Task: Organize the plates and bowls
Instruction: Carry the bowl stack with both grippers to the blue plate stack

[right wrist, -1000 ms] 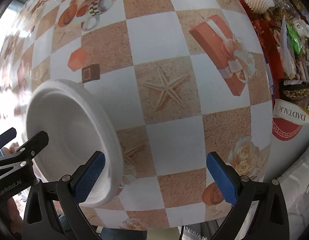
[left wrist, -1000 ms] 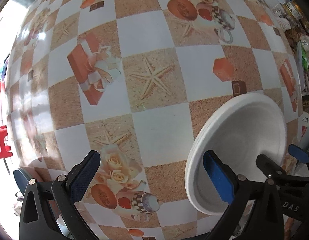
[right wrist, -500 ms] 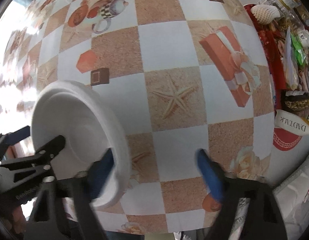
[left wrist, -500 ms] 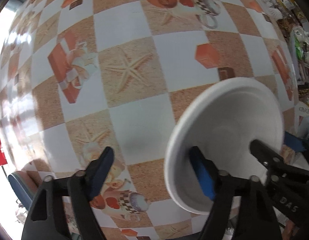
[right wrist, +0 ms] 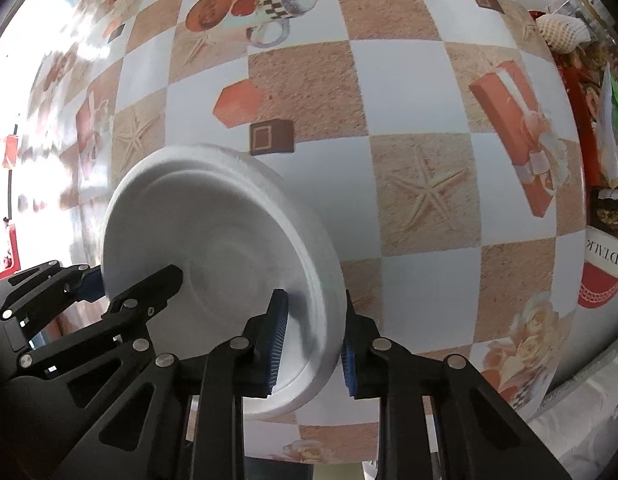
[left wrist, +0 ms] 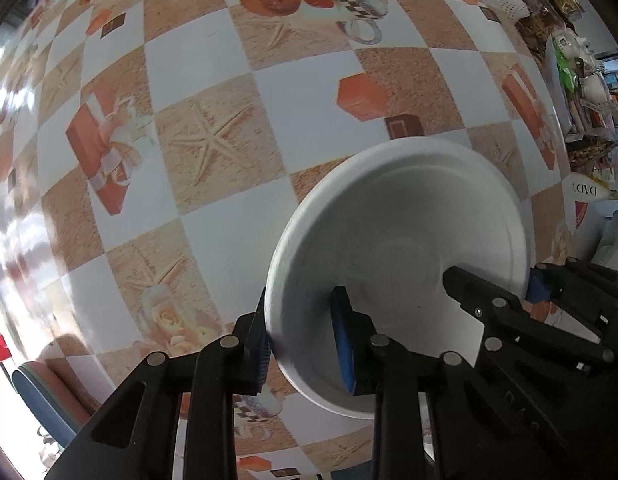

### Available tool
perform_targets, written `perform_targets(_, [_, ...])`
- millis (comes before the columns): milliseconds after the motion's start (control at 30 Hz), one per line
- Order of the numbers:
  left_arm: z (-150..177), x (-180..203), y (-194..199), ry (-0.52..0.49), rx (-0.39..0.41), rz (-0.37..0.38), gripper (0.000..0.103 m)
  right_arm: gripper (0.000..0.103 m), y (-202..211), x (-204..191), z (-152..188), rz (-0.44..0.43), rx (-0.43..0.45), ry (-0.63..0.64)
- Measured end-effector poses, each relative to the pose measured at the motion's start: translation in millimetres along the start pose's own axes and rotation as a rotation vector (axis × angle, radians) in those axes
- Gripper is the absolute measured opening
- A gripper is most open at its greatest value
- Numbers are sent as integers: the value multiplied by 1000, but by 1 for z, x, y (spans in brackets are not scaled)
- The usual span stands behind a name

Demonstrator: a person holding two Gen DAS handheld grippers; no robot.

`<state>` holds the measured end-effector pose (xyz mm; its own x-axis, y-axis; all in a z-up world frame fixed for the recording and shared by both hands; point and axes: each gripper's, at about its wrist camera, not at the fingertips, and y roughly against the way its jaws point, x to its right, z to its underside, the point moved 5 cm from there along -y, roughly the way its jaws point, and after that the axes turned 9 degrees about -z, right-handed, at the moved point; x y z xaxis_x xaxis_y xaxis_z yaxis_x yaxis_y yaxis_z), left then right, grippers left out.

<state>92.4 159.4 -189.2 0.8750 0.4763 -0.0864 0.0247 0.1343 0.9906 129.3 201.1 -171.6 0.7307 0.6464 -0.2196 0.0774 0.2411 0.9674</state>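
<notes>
On the checkered-print table: white round foam plate. Left gripper at 7 o'clock rim, right gripper at 4 o'clock; fingers just closed, nearly shut, pinching opposite edges for a level two-handed lift.

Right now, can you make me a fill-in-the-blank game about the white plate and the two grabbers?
1. The foam plate is coloured ____.
2. The left gripper and the right gripper pinch the plate's ____ from opposite sides.
3. The sandy square of the tablecloth beside the plate shows a ____.

Missing words: white; rim; starfish
</notes>
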Motion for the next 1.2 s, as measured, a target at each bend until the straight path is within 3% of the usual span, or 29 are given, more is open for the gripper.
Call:
perform_targets(333, [21,-28,-1,51,-1,-24,31,26,-21,-59,1,10,-43,58])
perform_targets(867, [78,-114,-14,186,-19,-31,32,26,-64,-175,1,14,-105,204])
perform_targets(1200, [92,-129,-6,241,-16,-44,32,26,-92,-247,6,4,-127,259])
